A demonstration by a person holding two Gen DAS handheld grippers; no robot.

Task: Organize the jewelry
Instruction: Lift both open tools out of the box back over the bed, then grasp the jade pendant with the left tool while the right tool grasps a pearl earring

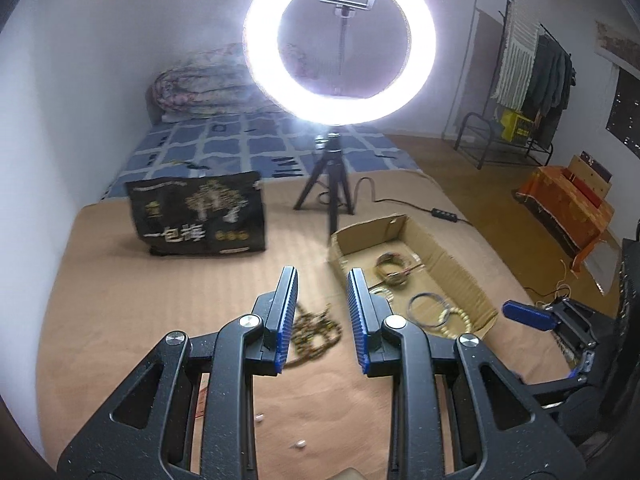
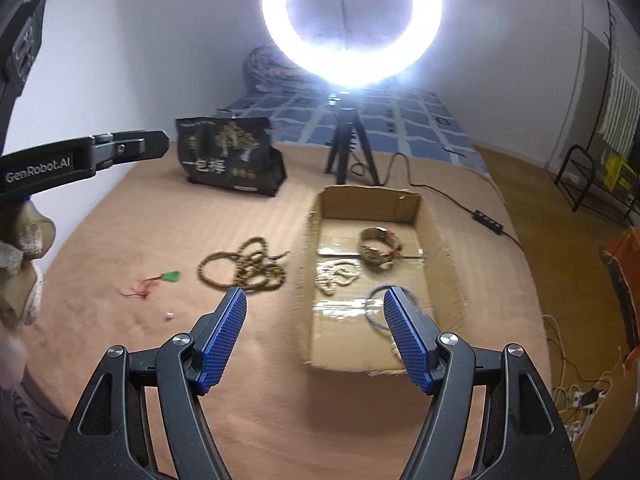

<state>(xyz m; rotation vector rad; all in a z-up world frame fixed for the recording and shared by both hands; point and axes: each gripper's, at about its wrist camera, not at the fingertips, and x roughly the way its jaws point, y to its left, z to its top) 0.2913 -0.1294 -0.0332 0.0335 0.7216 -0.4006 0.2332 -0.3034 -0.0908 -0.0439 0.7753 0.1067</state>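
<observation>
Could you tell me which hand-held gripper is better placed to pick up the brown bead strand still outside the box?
Left. The left hand-held gripper is open directly over the bead strand; the right hand-held gripper points toward the box.

Lit ring light (image 1: 339,42) on tripod (image 1: 325,184), black printed bag (image 1: 198,214) beside, folded quilt (image 1: 200,84) behind.

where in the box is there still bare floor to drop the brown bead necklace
Bare cardboard along the far wall of the box and its right side. The middle is crowded: bangle, pearl strand, blue ring. The brown bead necklace lies outside, left of it.
</observation>
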